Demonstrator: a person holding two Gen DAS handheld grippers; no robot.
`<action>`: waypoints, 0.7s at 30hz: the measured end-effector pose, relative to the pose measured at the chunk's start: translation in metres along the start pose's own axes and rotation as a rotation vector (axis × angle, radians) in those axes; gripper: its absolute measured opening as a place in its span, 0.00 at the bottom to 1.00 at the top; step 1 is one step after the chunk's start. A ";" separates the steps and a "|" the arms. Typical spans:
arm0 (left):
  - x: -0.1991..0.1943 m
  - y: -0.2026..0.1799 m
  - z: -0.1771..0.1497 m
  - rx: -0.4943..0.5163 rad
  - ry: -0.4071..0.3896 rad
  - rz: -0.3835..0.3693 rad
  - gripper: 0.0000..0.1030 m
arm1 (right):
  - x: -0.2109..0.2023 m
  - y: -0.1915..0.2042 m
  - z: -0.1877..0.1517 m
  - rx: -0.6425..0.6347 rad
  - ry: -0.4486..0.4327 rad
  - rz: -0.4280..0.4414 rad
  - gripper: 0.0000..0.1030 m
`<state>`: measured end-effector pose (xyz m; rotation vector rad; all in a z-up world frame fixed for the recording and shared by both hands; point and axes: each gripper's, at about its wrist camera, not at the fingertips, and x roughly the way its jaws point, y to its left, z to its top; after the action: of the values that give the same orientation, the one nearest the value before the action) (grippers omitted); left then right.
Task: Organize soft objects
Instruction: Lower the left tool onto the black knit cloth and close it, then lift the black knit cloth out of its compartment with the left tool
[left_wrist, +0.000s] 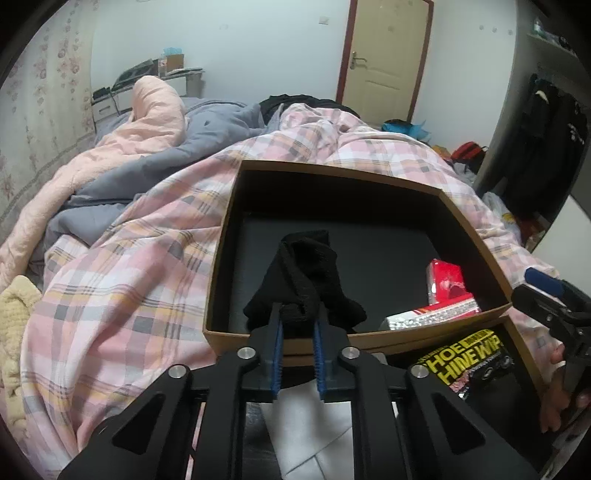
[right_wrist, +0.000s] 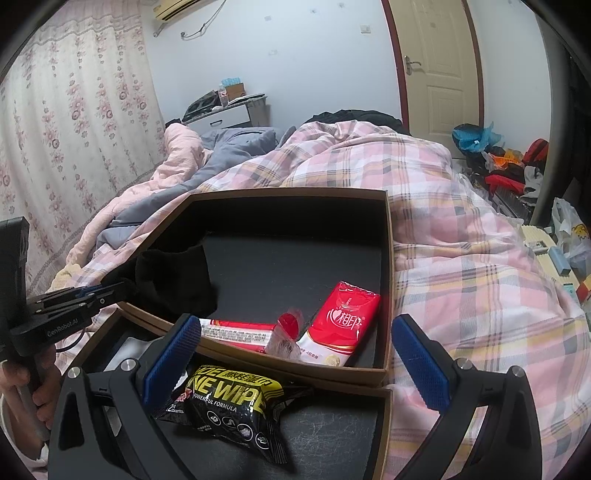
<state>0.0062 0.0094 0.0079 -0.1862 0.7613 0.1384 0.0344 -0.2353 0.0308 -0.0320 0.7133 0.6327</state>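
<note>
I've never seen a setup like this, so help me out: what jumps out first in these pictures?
Probably the left gripper, its blue-padded fingers shut on a black sock over an open cardboard box on the bed. In that box's near right corner lie bright red tissue packs. The right gripper hangs open above a black-and-yellow wipes packet in a second box nearer the camera.

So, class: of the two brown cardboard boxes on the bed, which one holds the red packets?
The farther box, with red packets; the nearer box holds a black-and-yellow wipes pack.
</note>
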 end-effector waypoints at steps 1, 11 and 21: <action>-0.001 0.002 0.000 -0.009 -0.001 -0.012 0.07 | 0.000 0.000 0.000 0.001 0.000 0.000 1.00; -0.032 0.017 0.001 -0.091 -0.133 -0.146 0.05 | 0.000 0.000 0.000 0.002 0.000 0.001 1.00; -0.069 0.028 0.003 -0.145 -0.248 -0.223 0.05 | 0.000 0.001 0.000 -0.001 0.000 0.000 1.00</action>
<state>-0.0461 0.0334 0.0547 -0.3830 0.4797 0.0045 0.0340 -0.2343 0.0309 -0.0334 0.7132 0.6332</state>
